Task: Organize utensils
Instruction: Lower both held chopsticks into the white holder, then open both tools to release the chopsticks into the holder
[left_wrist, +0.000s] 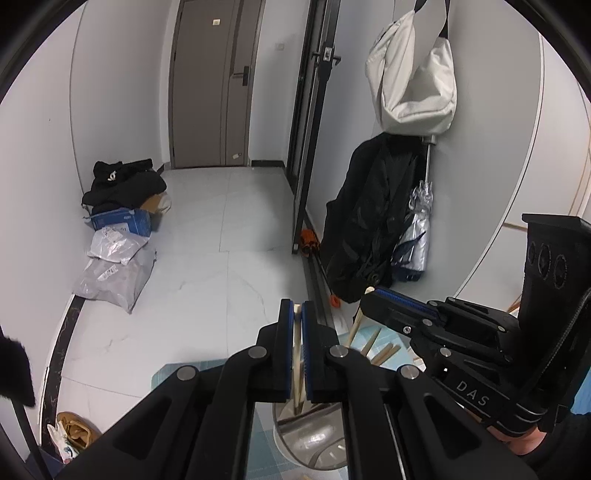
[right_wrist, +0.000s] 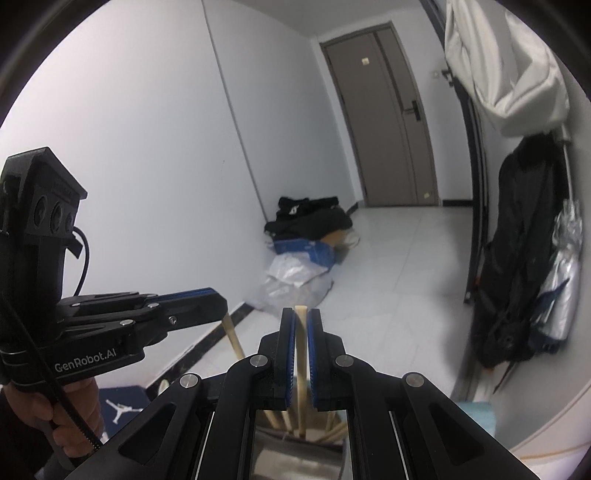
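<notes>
While each hand-held gripper is clenched on a chopstick, the job in hand looks like lowering both sticks into the metal cup below. The left hand-held gripper (left_wrist: 297, 312) pinches a pale chopstick (left_wrist: 296, 354) between its blue pads, the stick standing nearly upright with its lower end inside the metal cup (left_wrist: 314, 443). The right hand-held gripper (right_wrist: 301, 317) grasps a second chopstick (right_wrist: 301, 369) the same way — upright, its lower end down among the other sticks already standing in the cup (right_wrist: 295, 458).

To do this well, I would keep each stick vertical and let go only once its tip sits well down in the cup, since a tilted release could tip it over the rim. The two grippers are close beside each other, so releasing one at a time and lifting straight up seems safest. More chopsticks (left_wrist: 380, 350) lie on the blue-checked table (left_wrist: 173, 373) just beyond the cup — probably next.
</notes>
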